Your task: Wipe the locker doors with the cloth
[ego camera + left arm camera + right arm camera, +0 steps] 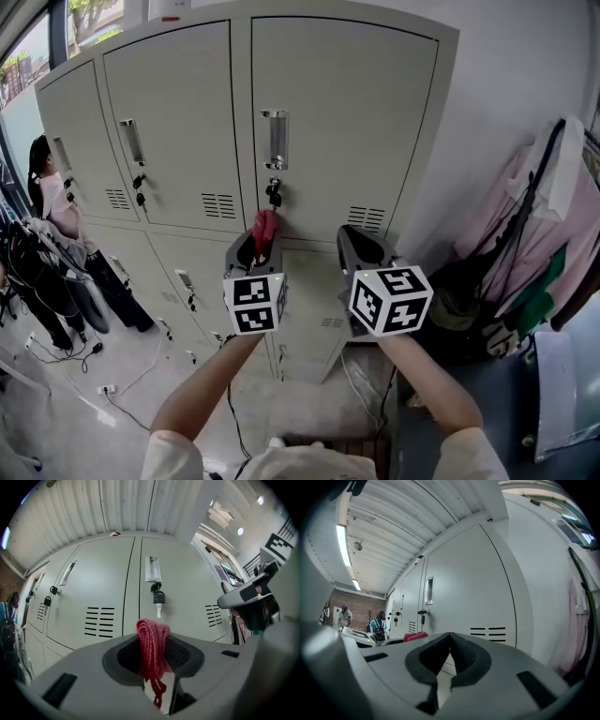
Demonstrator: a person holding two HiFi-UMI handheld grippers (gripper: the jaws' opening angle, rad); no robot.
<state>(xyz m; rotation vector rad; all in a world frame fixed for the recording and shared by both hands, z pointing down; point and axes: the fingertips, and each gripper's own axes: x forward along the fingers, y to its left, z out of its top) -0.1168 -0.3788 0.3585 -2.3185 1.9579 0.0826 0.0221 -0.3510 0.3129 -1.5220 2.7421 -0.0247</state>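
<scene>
Wiping seems hardly begun: the left gripper (254,249) pinches the red cloth (265,231) in front of the upper right locker door (347,112), below its key (274,194), while the right gripper (364,251) hovers alongside, closed on nothing.

White wall (506,66); hanging clothes (553,216) on the right; window (89,14) top left; ribbed ceiling (393,522) with strip light (341,538).
</scene>
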